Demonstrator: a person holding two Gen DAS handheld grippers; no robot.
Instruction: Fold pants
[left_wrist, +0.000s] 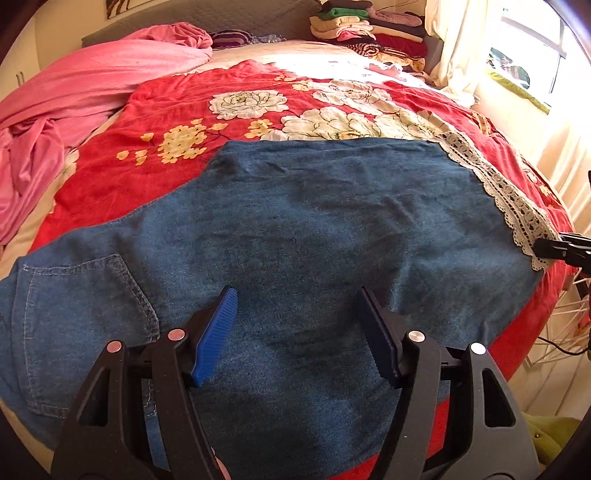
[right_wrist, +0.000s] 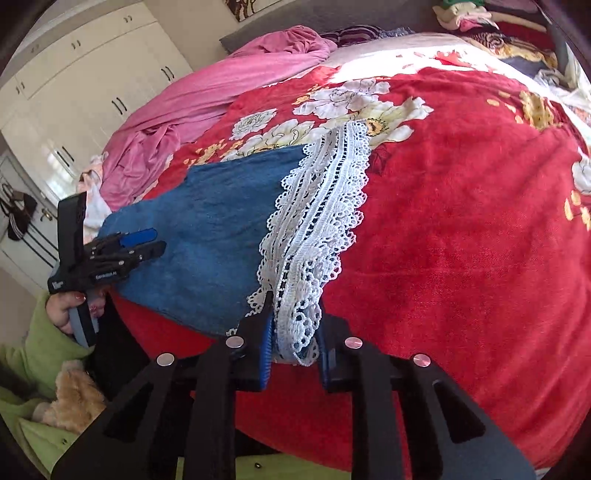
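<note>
Blue denim pants (left_wrist: 295, 236) lie flat on a red floral blanket (left_wrist: 122, 177), with a back pocket at the left and a white lace hem (left_wrist: 517, 206) at the right. My left gripper (left_wrist: 295, 295) is open just above the middle of the denim, holding nothing. In the right wrist view the pants (right_wrist: 210, 236) end in the lace hem (right_wrist: 317, 229). My right gripper (right_wrist: 291, 325) has the near end of the lace between its jaws, which stand partly apart. The left gripper (right_wrist: 144, 240) also shows there over the denim's left part.
A pink sheet (left_wrist: 74, 103) is bunched at the blanket's far left. Stacks of folded clothes (left_wrist: 369, 29) sit at the head of the bed. A curtained window (left_wrist: 517, 55) is at the right. White wardrobes (right_wrist: 81, 74) stand beyond the bed.
</note>
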